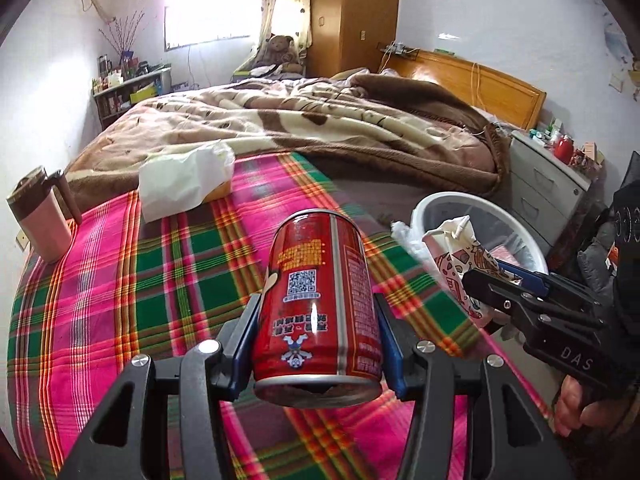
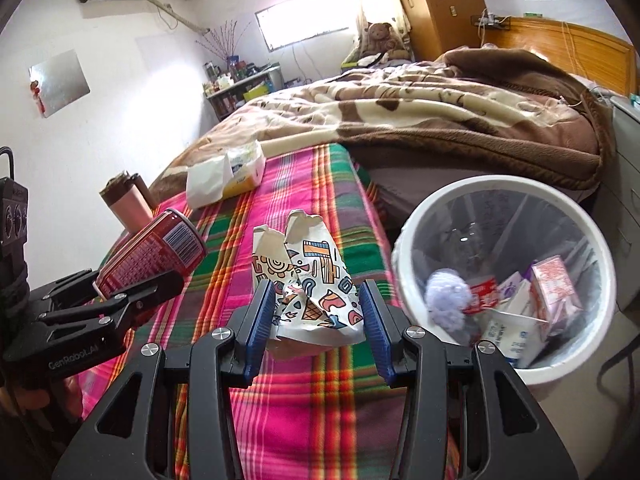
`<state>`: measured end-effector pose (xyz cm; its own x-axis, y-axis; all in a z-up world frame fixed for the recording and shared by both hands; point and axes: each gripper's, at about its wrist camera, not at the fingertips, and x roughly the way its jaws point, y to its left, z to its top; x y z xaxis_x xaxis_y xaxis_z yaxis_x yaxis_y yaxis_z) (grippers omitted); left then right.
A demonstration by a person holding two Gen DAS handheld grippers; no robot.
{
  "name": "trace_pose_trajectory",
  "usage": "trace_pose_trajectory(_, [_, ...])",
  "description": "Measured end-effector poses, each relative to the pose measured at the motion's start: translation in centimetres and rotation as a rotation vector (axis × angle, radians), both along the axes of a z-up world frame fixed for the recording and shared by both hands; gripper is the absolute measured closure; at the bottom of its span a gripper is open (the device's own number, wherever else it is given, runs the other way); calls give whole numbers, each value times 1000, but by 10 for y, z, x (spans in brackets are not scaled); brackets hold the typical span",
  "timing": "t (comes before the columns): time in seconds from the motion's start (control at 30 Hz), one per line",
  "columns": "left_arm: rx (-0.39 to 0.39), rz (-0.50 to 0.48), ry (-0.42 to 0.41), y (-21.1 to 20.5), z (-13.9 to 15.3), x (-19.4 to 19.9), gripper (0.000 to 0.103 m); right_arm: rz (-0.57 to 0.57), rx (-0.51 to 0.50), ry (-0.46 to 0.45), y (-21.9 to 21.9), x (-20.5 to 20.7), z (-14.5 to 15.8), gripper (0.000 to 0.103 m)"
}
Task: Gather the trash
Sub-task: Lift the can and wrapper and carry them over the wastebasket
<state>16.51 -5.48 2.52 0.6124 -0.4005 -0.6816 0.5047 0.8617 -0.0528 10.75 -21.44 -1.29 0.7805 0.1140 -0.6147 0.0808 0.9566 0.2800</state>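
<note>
Your left gripper is squeezed tight on a red can, one blue pad on each side. The can is up in the air above the plaid blanket. Your right gripper is pinched on a crumpled paper cup with colorful drawings, also lifted off the blanket.

So you look to be in the carrying step: both pieces of trash are picked up but not yet dropped.

Just to your right, beside the bed, sits the white trash bin. It already has cartons and a fuzzy ball inside.

Next, move each gripper over the bin's mouth, then let go.

Farther back lie a tissue pack and a pink mug.
</note>
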Motion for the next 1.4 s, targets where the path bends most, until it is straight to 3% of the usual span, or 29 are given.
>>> trace_pose_trajectory(0.6, [-10, -120, -57, -78, 11, -41, 49, -160, -4, -52, -70, -43, 11, 58])
trace_pose_trajectory(0.9, [-23, -173, -31, -123, 6, -45, 49, -240, -20, -42, -102, -46, 9, 58])
trace_pose_trajectory(1.4, [-1, -167, -20, -170, -8, -46, 49, -277, -64, 4, -134, -39, 0, 58])
